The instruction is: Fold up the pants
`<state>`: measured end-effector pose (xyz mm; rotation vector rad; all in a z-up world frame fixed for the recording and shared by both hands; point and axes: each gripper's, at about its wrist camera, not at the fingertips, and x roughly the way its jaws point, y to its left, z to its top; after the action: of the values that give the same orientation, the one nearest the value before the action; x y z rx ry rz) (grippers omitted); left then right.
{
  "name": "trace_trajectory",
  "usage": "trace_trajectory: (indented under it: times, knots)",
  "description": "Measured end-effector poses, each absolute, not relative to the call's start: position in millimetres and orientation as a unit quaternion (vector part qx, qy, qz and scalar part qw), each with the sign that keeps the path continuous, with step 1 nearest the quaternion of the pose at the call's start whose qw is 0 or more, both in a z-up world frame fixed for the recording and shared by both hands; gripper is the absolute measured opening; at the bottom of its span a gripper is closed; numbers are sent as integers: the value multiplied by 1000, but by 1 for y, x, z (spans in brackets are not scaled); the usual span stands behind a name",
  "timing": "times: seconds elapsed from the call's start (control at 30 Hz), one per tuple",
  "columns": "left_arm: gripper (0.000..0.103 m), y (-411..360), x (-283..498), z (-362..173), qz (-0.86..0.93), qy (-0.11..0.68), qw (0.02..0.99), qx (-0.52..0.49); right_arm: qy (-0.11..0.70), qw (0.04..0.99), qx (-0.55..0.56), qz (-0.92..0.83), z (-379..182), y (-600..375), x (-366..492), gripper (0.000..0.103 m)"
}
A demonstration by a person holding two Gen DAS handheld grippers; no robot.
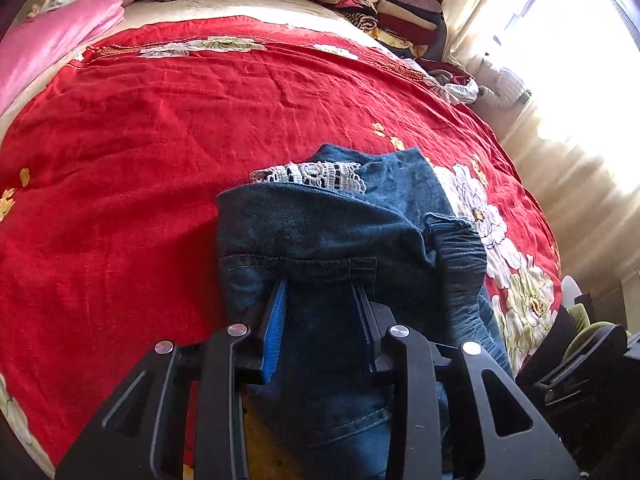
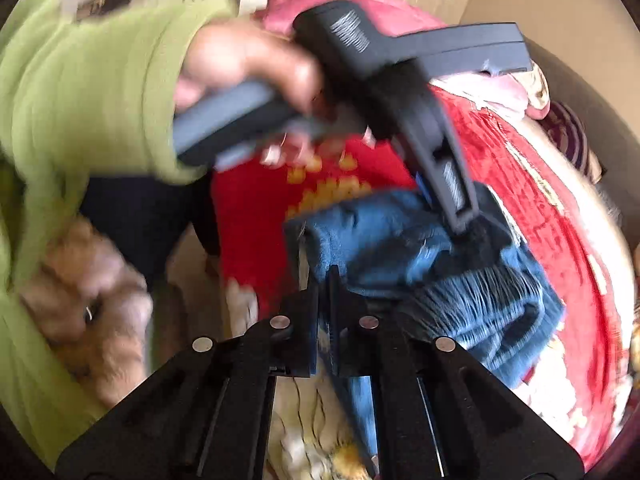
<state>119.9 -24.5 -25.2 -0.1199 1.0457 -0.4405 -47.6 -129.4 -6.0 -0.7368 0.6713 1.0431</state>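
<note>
Both tools (image 1: 320, 292) (image 2: 326, 276) angle downward (steeply), each clamped on the jeans (image 1: 320, 232) over the bed (image 1: 160, 120).

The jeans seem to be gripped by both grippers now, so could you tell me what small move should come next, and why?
Probably lift both grippers together and carry the held edge out over the open red bedspread. The left gripper is clamped on a thick bunch of the jeans near the waistband, the right gripper is shut on another fold, and the denim lies crumpled by the bed's near edge, so it needs spreading before folding.
</note>
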Motion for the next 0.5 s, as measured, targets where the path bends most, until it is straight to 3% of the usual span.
trace_trajectory:
  times: [0.2, 0.33, 0.5]
  knots:
    - [31, -27, 114, -23, -202, 486, 849, -54, 332, 758, -316, 465, -29, -137, -46, 5]
    - [46, -30, 108, -18, -202, 479, 853, -48, 326, 764, -294, 472, -19, -143, -50, 14]
    - [53, -35, 103, -11, -196, 470, 860, -30, 316, 776, -264, 477, 0, -151, -57, 26]
